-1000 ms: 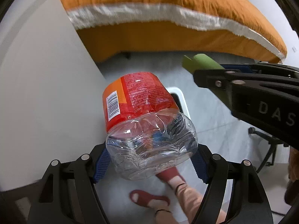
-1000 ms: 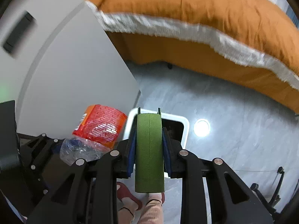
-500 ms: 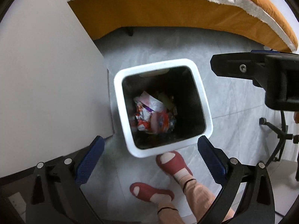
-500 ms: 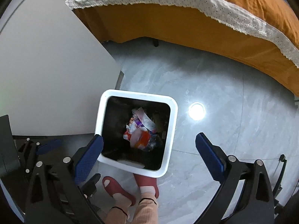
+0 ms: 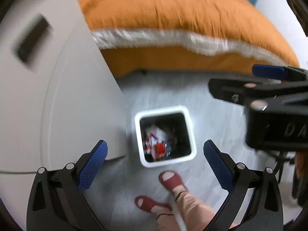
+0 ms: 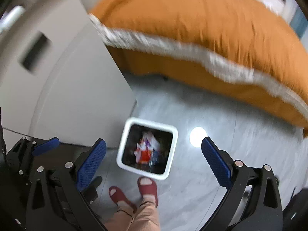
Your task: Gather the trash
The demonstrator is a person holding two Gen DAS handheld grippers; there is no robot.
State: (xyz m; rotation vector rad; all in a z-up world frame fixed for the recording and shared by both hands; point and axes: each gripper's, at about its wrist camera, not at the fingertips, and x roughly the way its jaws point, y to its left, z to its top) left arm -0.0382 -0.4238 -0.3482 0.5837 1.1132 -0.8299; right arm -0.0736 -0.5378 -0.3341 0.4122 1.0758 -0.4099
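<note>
A white-rimmed square trash bin [image 5: 137,134] stands on the grey floor, with crumpled wrappers and a red-labelled bottle [image 5: 158,146] in its dark inside. My left gripper [image 5: 155,144] hangs high above it, open, with nothing between the blue pads. In the right wrist view the same bin [image 6: 148,122] lies below my right gripper [image 6: 153,143], which is also open and holds nothing. Both views are blurred by motion.
A bed with an orange cover and white fringe [image 5: 182,19] fills the back. A white cabinet [image 5: 57,96] stands left of the bin. A person's feet in red slippers [image 6: 147,186] are right beside the bin. A lamp's reflection [image 6: 197,136] shines on the floor.
The left gripper let go of the clear red-labelled bottle and the right let go of the green flat piece. Both jaws opened wide, then both grippers rose away from the bin.
</note>
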